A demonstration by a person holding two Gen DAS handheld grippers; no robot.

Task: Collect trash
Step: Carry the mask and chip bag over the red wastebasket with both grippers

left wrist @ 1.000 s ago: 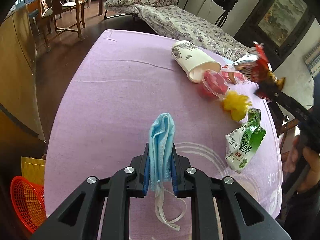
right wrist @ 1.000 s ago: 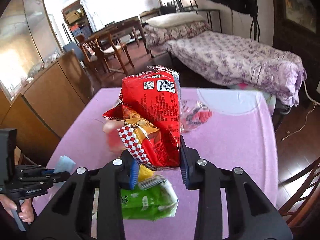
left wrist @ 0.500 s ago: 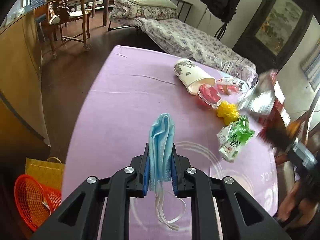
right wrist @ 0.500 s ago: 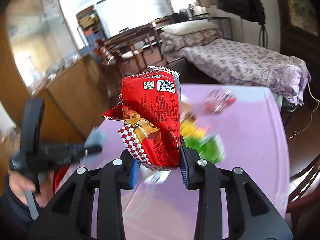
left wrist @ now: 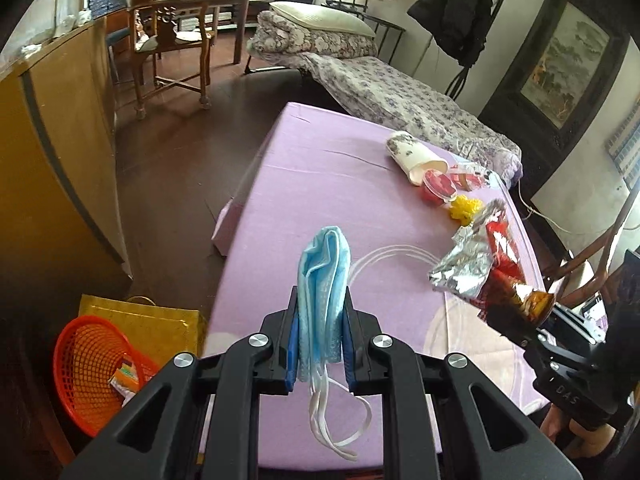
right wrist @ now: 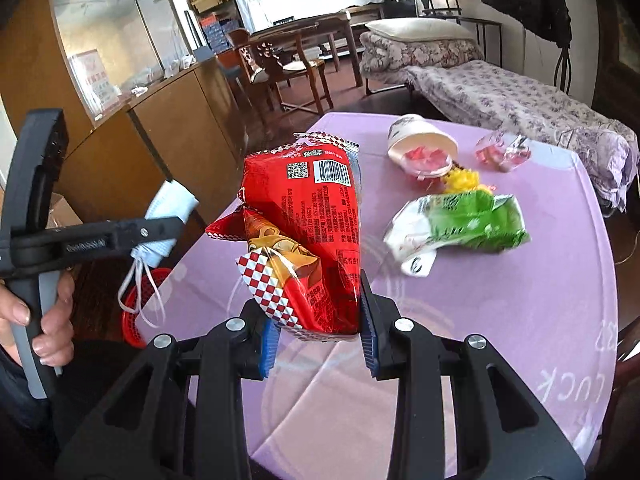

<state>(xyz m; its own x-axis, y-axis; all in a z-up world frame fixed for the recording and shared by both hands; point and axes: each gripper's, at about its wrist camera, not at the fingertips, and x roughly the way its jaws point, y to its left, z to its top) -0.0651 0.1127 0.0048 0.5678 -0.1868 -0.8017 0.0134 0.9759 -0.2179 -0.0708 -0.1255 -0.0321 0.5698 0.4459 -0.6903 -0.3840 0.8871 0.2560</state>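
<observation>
Left hand-held gripper point(left wrist: 320, 340), seen from its own wrist camera, pinches a folded blue face mask point(left wrist: 323, 280) between its blue pads; the mask stands up out of the jaws and its white ear loops point(left wrist: 340, 416) dangle below them. Beneath it runs the near left edge of the counter point(left wrist: 320, 168), covered in a lilac cloth. On the floor to the lower left sits an orange mesh basket point(left wrist: 80, 364) with a few scraps inside, just beside a yellow paper bag point(left wrist: 160, 324). Far along the counter lie a tipped paper cup point(left wrist: 412, 156), a red plastic cup point(left wrist: 438, 186) touching its mouth, and a yellow crumpled piece point(left wrist: 466, 208) next to that. At the right, the right hand-held gripper point(left wrist: 532, 320) holds a red snack bag point(left wrist: 484, 264), its silver lining showing, above the counter.

From the right wrist camera, the right hand-held gripper point(right wrist: 318, 340) is clamped on the red snack bag point(right wrist: 308, 232), which rises upright from the jaws with its barcode at the top. Beyond it on the counter point(right wrist: 520, 300) lie a green and white wrapper point(right wrist: 460, 228), the tipped paper cup point(right wrist: 420, 144) and a clear crumpled wrapper point(right wrist: 504, 152). At the left, a hand point(right wrist: 40, 320) grips the left hand-held gripper point(right wrist: 176, 220), carrying the face mask point(right wrist: 168, 216) off the counter's edge, above the orange mesh basket point(right wrist: 140, 304).
</observation>
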